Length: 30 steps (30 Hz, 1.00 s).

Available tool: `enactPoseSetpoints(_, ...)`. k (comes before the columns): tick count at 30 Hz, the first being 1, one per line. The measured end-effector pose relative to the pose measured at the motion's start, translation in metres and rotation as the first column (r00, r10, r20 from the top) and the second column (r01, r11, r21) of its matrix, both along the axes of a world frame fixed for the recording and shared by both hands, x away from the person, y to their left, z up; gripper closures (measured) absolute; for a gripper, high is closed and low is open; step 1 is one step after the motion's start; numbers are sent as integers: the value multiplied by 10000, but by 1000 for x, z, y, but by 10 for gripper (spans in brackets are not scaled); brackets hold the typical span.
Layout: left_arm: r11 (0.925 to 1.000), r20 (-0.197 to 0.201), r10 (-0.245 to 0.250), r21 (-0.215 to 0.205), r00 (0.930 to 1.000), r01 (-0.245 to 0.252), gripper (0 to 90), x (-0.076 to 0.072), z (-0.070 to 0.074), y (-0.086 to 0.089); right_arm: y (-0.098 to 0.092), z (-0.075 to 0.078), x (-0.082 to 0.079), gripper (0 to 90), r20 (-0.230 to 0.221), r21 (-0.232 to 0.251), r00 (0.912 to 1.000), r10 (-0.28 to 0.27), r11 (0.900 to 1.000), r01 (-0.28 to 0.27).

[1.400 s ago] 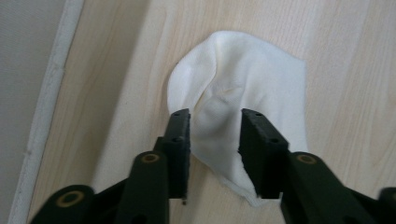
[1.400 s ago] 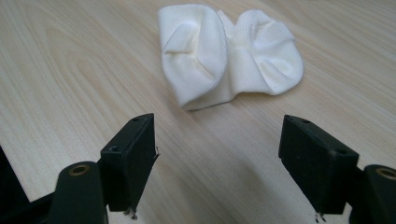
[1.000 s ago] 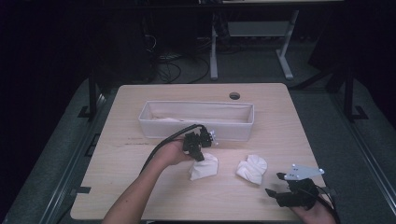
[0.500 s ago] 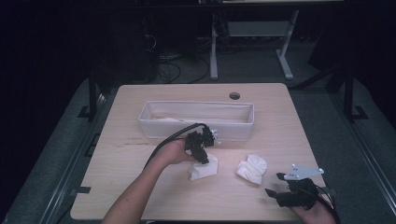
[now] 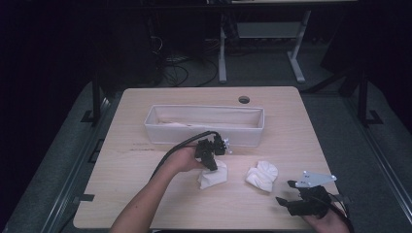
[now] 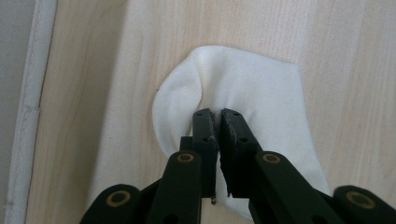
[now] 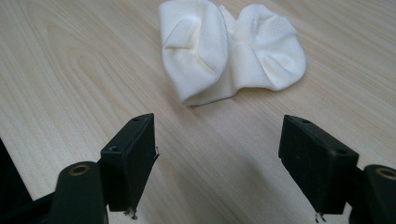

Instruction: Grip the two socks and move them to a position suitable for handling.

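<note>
At table centre, just in front of the white fabric bin [image 5: 204,124], I've got the left sock [image 5: 213,174] lying on the wood — left gripper [image 5: 212,162] is on it. Its jaws have just been closing with the sock's fabric between them; in the left gripper view [image 6: 217,122] the pads are pinched together on a raised fold of white cloth [image 6: 261,88]. Sock body rests flat on the table [image 5: 145,194].

Second sock [image 5: 262,175] sits crumpled near the first, apart from it, to its right. Right gripper [image 5: 291,194] is at the near right edge of the table — jaws wide apart, nothing between them, sock [image 7: 231,49] lying ahead of the tips [image 7: 219,158], not touching.
</note>
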<state>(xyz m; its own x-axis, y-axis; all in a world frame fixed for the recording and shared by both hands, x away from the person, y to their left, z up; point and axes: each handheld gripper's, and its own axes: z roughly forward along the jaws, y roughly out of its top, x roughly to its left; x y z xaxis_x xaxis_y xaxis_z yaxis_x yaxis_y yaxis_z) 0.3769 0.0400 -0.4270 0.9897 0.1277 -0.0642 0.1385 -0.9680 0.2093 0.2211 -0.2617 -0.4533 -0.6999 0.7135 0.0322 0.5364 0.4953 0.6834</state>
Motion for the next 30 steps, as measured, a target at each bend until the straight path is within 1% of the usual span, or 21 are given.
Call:
enactPoseSetpoints(3,10000,35,-68,-26,10000,68,868,0,0,0,0,0,0,266,-10,79,10000,-1,10000,1)
enactPoseSetpoints(5,10000,-16,-44,-31,10000,44,870,0,1,1,0,0,0,266,-13,75,10000,-5,10000,5)
enactPoseSetpoints(6,9999,24,-108,-36,9999,108,871,0,3,1,0,0,0,266,-11,80,10000,0,10000,0)
enactPoseSetpoints(7,10000,55,-46,-58,10000,46,871,0,5,2,0,0,0,266,-11,80,10000,0,10000,0)
enactPoseSetpoints(10,9999,172,-71,-82,9998,73,871,-1,9,3,0,0,0,266,-7,75,10000,-5,10000,5)
enactPoseSetpoints(17,9994,485,-314,-134,9983,320,874,-6,23,4,1,1,-1,266,133,81,9999,74,9999,-76)
enactPoseSetpoints(18,9992,571,-347,-165,9978,357,875,-7,25,3,1,1,-1,266,126,92,9999,67,9999,-68)
enactPoseSetpoints(21,9988,656,-380,-289,9971,400,875,-10,29,3,1,1,-1,266,127,61,9999,74,10000,-75)
enactPoseSetpoints(22,9986,701,-475,-217,9964,491,875,-11,30,3,1,1,-1,266,117,69,9999,66,10000,-67)
enactPoseSetpoints(25,9981,752,-565,-193,9956,581,875,-15,33,2,1,1,-1,266,108,58,9999,56,10000,-56)
enactPoseSetpoints(30,9963,1013,-841,-102,9913,855,873,-29,36,-3,2,1,-1,266,85,44,10000,45,10000,-45)
